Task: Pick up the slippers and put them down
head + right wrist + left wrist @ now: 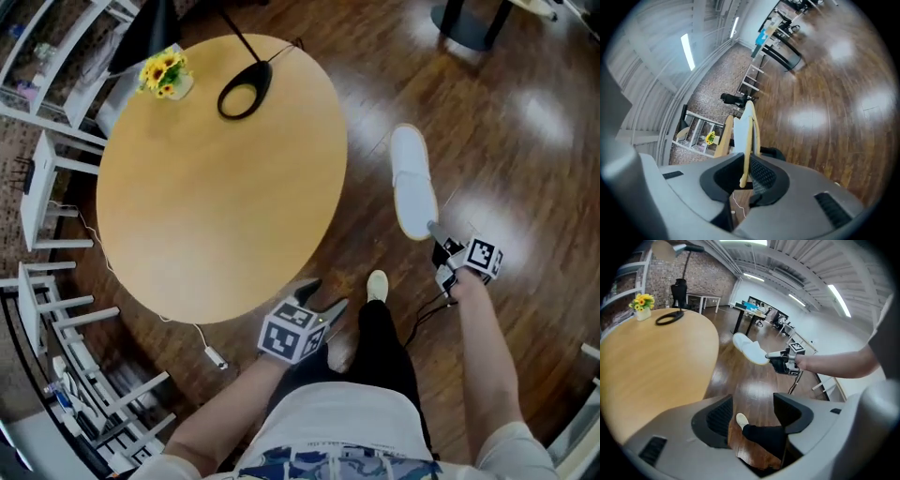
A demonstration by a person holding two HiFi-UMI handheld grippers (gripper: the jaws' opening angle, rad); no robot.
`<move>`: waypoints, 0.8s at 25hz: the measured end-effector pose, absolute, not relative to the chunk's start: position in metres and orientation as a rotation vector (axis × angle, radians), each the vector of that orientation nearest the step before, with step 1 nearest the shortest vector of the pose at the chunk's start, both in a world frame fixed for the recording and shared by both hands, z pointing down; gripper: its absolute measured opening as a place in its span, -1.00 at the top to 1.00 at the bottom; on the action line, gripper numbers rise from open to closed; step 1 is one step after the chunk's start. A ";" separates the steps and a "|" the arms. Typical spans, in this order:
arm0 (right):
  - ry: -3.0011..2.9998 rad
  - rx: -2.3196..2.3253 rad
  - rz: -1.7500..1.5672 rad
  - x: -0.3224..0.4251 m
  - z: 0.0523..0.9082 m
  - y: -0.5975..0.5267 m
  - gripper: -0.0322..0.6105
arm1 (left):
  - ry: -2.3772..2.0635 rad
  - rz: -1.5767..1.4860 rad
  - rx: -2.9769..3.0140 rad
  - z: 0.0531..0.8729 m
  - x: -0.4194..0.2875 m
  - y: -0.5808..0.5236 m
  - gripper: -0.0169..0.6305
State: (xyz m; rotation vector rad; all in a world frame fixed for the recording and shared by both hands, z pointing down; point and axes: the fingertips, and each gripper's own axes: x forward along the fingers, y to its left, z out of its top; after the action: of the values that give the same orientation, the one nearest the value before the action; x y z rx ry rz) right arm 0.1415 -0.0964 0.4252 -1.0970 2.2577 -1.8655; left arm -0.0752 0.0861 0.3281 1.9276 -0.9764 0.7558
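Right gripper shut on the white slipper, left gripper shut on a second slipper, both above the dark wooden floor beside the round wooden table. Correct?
One error: the left gripper holds nothing. The left gripper view shows its jaws apart, with only the dark wooden floor and the person's foot beyond. The right gripper is shut on the white slipper, above that floor beside the round wooden table.
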 end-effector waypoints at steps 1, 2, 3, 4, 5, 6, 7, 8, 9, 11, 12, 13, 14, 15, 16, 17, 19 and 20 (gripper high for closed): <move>2.233 -1.116 -1.875 0.157 0.445 -0.104 0.74 | -0.953 0.769 1.931 0.340 -0.055 0.077 0.09; 2.199 -1.140 -1.891 0.174 0.468 -0.112 0.74 | -0.932 0.779 1.931 0.354 -0.034 0.066 0.09; 2.155 -1.171 -1.914 0.194 0.495 -0.120 0.74 | -0.911 0.790 1.930 0.372 -0.012 0.055 0.09; 2.103 -1.205 -1.940 0.214 0.525 -0.128 0.74 | -0.889 0.801 1.931 0.393 0.011 0.042 0.09; 2.048 -1.239 -1.965 0.233 0.556 -0.136 0.74 | -0.865 0.814 1.935 0.417 0.032 0.028 0.09; 1.997 -1.261 -1.983 0.248 0.587 -0.142 0.74 | -0.842 0.828 1.939 0.442 0.050 0.016 0.09; 1.957 -1.267 -1.994 0.258 0.615 -0.148 0.74 | -0.823 0.841 1.941 0.467 0.065 0.004 0.09; 1.929 -1.262 -1.999 0.264 0.639 -0.153 0.74 | -0.812 0.851 1.941 0.491 0.076 -0.006 0.09; 1.912 -1.252 -2.000 0.269 0.663 -0.157 0.74 | -0.806 0.858 1.939 0.514 0.085 -0.015 0.09; 1.888 -1.242 -1.998 0.278 0.715 -0.164 0.74 | -0.804 0.864 1.930 0.565 0.102 -0.029 0.09; 1.873 -1.246 -2.001 0.283 0.746 -0.166 0.74 | -0.803 0.864 1.927 0.593 0.109 -0.035 0.09; 1.856 -1.252 -2.006 0.287 0.779 -0.168 0.74 | -0.801 0.864 1.924 0.621 0.114 -0.041 0.09; 1.833 -1.264 -2.015 0.290 0.814 -0.169 0.74 | -0.797 0.864 1.922 0.648 0.118 -0.046 0.09; 1.805 -1.280 -2.028 0.292 0.849 -0.170 0.74 | -0.791 0.864 1.919 0.674 0.121 -0.051 0.09; 1.772 -1.295 -2.046 0.292 0.885 -0.168 0.74 | -0.786 0.866 1.910 0.698 0.121 -0.053 0.09; 1.738 -1.301 -2.068 0.289 0.921 -0.165 0.74 | -0.784 0.870 1.894 0.720 0.120 -0.053 0.09; 1.706 -1.291 -2.089 0.282 0.988 -0.162 0.74 | -0.780 0.877 1.850 0.762 0.118 -0.047 0.09; 1.696 -1.293 -2.088 0.281 1.019 -0.163 0.74 | -0.776 0.878 1.834 0.784 0.119 -0.044 0.09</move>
State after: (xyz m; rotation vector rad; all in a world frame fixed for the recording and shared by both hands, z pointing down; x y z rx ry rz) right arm 0.2811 -0.1630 1.0194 -1.2926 1.6965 -2.0882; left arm 0.1193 -0.0439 0.7841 1.8342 -0.7763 0.8777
